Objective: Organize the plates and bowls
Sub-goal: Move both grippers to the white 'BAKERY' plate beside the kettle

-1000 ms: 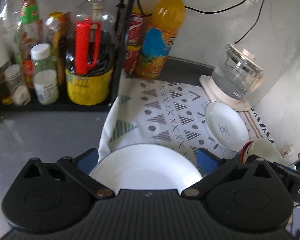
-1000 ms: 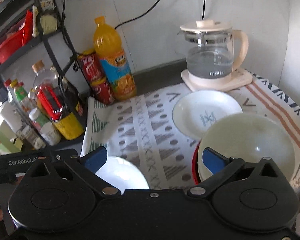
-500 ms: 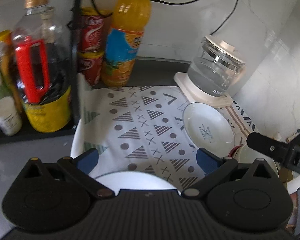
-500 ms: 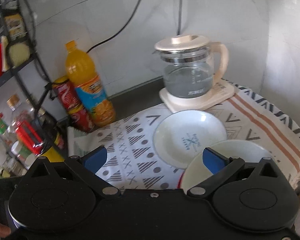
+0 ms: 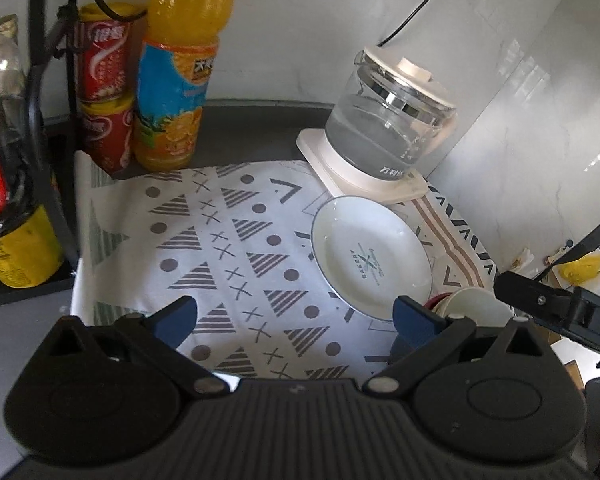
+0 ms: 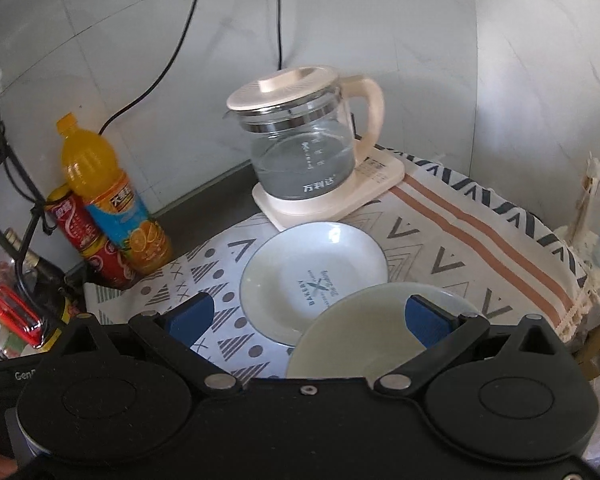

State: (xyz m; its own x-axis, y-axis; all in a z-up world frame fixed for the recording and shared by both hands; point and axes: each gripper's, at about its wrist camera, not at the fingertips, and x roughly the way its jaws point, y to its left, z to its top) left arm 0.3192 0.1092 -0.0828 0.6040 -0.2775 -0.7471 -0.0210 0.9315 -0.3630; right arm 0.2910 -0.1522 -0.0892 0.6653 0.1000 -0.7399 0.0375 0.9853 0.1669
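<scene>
A white plate (image 5: 372, 258) printed BAKERY lies on the patterned cloth (image 5: 228, 248) in front of the kettle; it also shows in the right wrist view (image 6: 314, 280). A cream bowl (image 6: 364, 332) sits just under my open right gripper (image 6: 308, 316), nested in a red bowl (image 5: 440, 300) whose rim shows in the left wrist view. My left gripper (image 5: 294, 316) is open and empty above the cloth. A sliver of a second white plate (image 5: 224, 378) shows at the left gripper's base.
A glass kettle (image 6: 304, 152) on a cream base stands at the back. An orange drink bottle (image 5: 176, 64) and stacked red cans (image 5: 106, 92) stand at the back left beside a black rack (image 5: 48, 120) of bottles. The walls are close behind and to the right.
Both grippers have risen and tilted toward the back wall. The large white plate under the left gripper has slid almost out of view. The cream bowl now sits lower in the right view.
</scene>
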